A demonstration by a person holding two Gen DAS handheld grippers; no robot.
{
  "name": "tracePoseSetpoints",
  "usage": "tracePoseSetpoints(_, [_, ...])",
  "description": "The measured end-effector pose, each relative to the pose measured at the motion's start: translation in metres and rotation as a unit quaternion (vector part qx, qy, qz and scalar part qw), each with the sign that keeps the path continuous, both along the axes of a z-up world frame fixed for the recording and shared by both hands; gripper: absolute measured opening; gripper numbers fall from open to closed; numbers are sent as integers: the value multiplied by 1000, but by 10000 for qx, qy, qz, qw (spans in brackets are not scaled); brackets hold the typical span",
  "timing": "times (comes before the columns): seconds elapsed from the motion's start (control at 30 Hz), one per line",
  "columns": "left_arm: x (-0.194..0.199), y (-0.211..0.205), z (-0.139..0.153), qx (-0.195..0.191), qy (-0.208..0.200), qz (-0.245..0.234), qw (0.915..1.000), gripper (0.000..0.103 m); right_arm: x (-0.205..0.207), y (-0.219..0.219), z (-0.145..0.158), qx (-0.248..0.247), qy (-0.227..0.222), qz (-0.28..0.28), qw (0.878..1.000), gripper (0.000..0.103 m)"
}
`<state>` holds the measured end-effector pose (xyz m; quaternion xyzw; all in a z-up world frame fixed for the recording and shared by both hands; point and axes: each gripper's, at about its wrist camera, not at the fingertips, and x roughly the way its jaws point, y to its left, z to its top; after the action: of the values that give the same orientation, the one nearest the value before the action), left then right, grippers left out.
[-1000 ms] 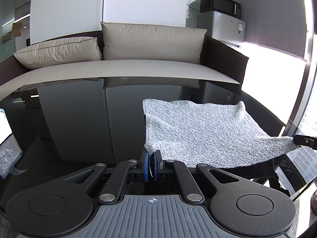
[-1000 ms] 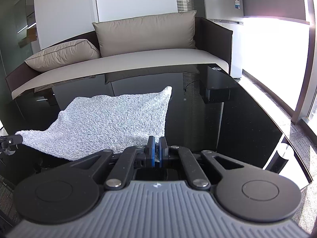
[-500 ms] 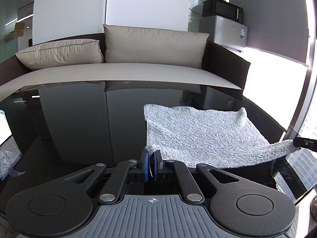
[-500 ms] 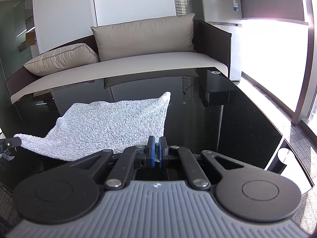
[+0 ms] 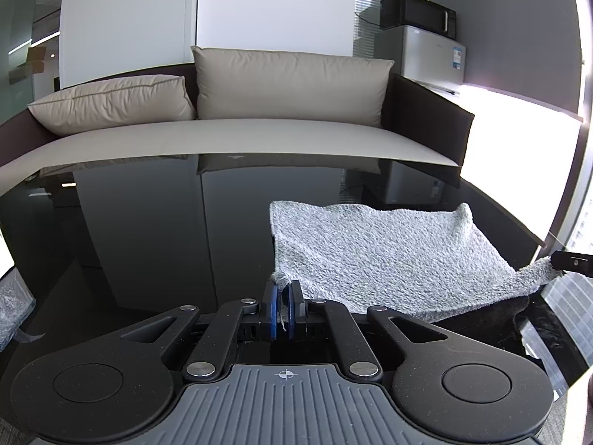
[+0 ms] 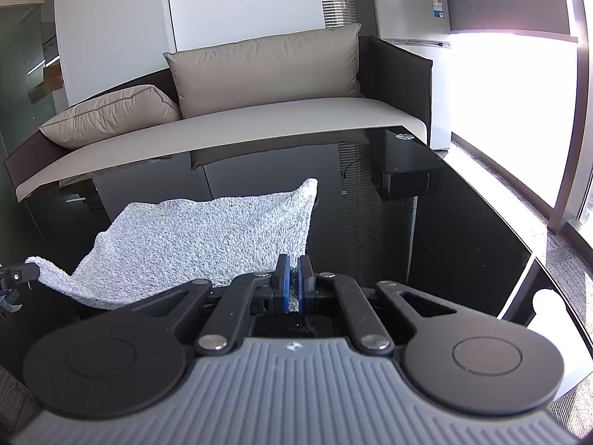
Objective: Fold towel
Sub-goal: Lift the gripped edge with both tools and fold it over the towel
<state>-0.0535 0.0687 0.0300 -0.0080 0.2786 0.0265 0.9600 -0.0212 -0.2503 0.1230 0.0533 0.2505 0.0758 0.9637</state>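
Nearest in the left wrist view, the left gripper (image 5: pixel 283 294) has its blue pads (image 5: pixel 273 307) pinched tight on the near left corner of the grey towel (image 5: pixel 389 256), with a tuft of cloth and a loose thread poking out between them. In the right wrist view the right gripper (image 6: pixel 294 278) is likewise clamped on the towel's near right corner, a sliver of terry visible between its closed blue pads (image 6: pixel 284 289). Each gripper's black tip shows at the edge of the other's view, gripping its own corner. The near edge of the towel sags between the two held corners, lifted off the glossy black table (image 5: pixel 148 230), while the far part of the cloth lies spread on the tabletop, its far right corner curled up slightly. A crinkled clear plastic bag (image 5: pixel 11 307) sits at the left edge of the table. Beyond the table stands a sofa (image 5: pixel 259 137) with two beige cushions (image 5: pixel 289 85). Behind the sofa on the right, a black microwave (image 5: pixel 417 13) rests on a small silver fridge (image 5: pixel 433 55), beside a bright window
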Motion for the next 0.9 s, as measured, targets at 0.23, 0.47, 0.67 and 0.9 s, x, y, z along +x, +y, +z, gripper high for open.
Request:
tracePoseSetpoints(0.23, [9, 3, 0, -33, -23, 25, 10000, 5, 9, 3, 0, 20, -49, 6, 10000, 4])
tracePoseSetpoints(0.47, [19, 4, 2, -36, -106, 40, 9999, 5, 20, 6, 2, 70, -181, 18, 9998, 4])
tracePoseSetpoints(0.67, [32, 3, 3, -5, -135, 32, 9999, 5, 31, 8, 2, 70, -200, 6, 9998, 4])
tracePoseSetpoints(0.9, [50, 3, 2, -6, -161, 34, 9999, 5, 45, 9, 2, 68, -238, -23, 9997, 4])
